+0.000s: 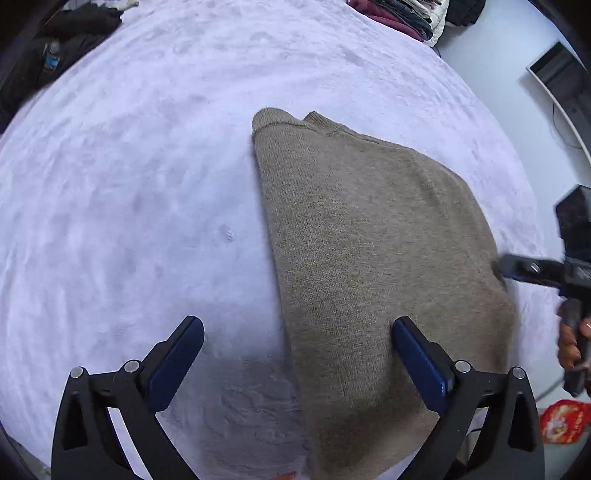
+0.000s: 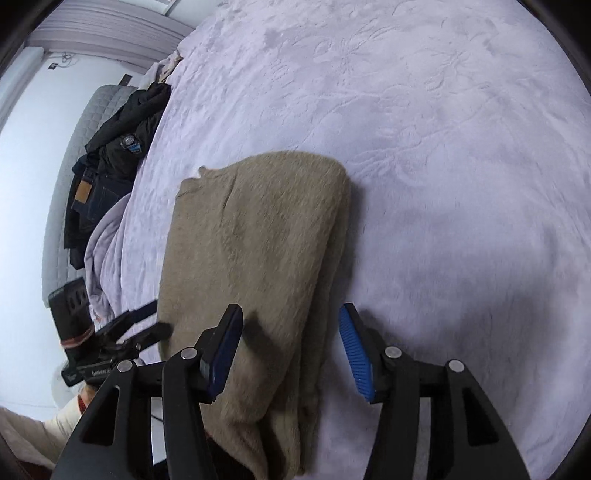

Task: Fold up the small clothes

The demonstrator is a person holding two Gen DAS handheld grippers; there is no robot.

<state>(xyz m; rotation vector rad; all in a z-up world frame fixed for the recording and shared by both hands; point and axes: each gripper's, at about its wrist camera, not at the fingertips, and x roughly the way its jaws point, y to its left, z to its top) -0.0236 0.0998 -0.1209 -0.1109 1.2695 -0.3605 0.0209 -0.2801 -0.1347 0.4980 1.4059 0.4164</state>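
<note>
A tan knitted sweater [image 1: 373, 251] lies folded lengthwise on a pale lilac bedspread [image 1: 129, 184]; its collar points away from me. My left gripper [image 1: 295, 332] is open and empty above the sweater's near left edge, one finger over the bedspread and one over the knit. My right gripper [image 2: 291, 325] is open and empty, straddling the sweater's [image 2: 255, 236] folded edge. The right gripper also shows at the sweater's right edge in the left wrist view [image 1: 517, 267]; the left gripper shows in the right wrist view [image 2: 155, 319].
Dark clothes lie heaped at the bed's far left corner [image 1: 62, 40], and a stack of clothes at the far right [image 1: 402, 14]. A black jacket and jeans [image 2: 110, 155] lie by a grey headboard. A red packet [image 1: 561, 421] lies on the floor.
</note>
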